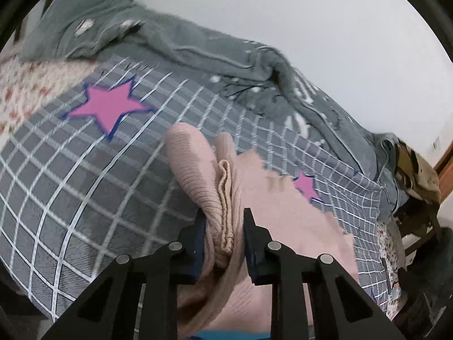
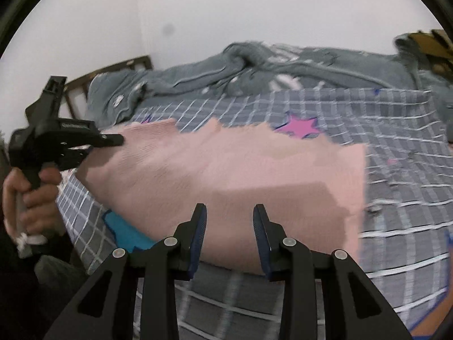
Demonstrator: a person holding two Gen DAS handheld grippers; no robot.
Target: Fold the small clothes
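L gripper [image 1: 225, 221] pinching a bunched fold of the pink ribbed knit garment [image 1: 198, 167], fabric wadded between the two black fingers w/ blue pads [image 1: 249, 243]. Same L gripper [image 2: 113, 140] seen from R cam at the garment's left edge, held by a bare hand [image 2: 34, 195]. R gripper [image 2: 230, 218] spread apart, nothing between the fingers, hovering over the near edge of the garment [image 2: 226, 170]; can't tell if touching. Garment lies mostly flat across the grey bedspread w/ white grid lines and pink stars [image 2: 396, 170], left side lifted. Rumpled grey-green fleece blanket [image 2: 198, 79] piled along the far side by the white wall [image 2: 254, 5]. Both views motion-blurred.
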